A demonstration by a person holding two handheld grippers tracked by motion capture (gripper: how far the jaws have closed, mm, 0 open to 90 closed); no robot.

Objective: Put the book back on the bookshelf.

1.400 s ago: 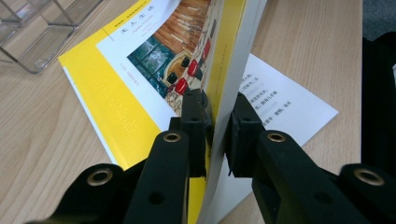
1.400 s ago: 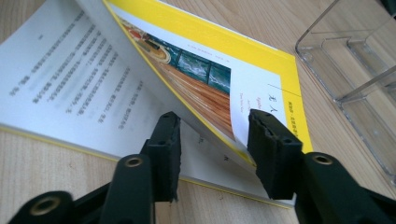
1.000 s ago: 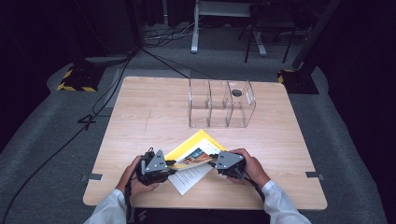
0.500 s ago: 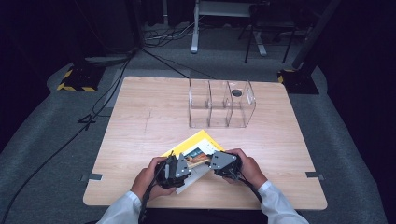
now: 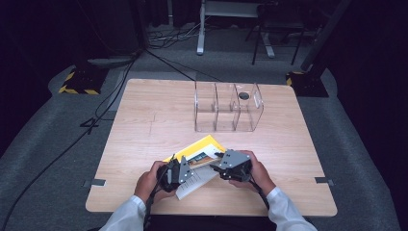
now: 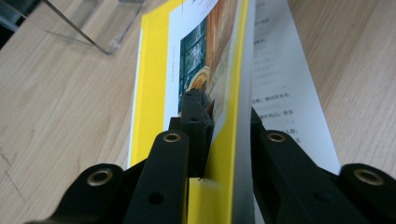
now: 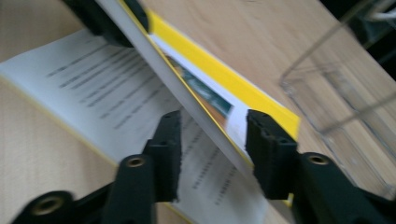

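Left tongs [image 6: 219,140] clamped on yellow book [image 6: 154,74] (cover lifted), right tongs [image 7: 212,154] apart, just opened, astride its edge

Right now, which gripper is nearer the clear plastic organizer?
Right. The right gripper sits below the organizer, jaws open around the yellow booklet. The left gripper, shut on that booklet, is farther back and left.

Clear organizer [image 5: 228,113] blocks table's [image 5: 144,120] far-middle; wood left & right of it lies free.
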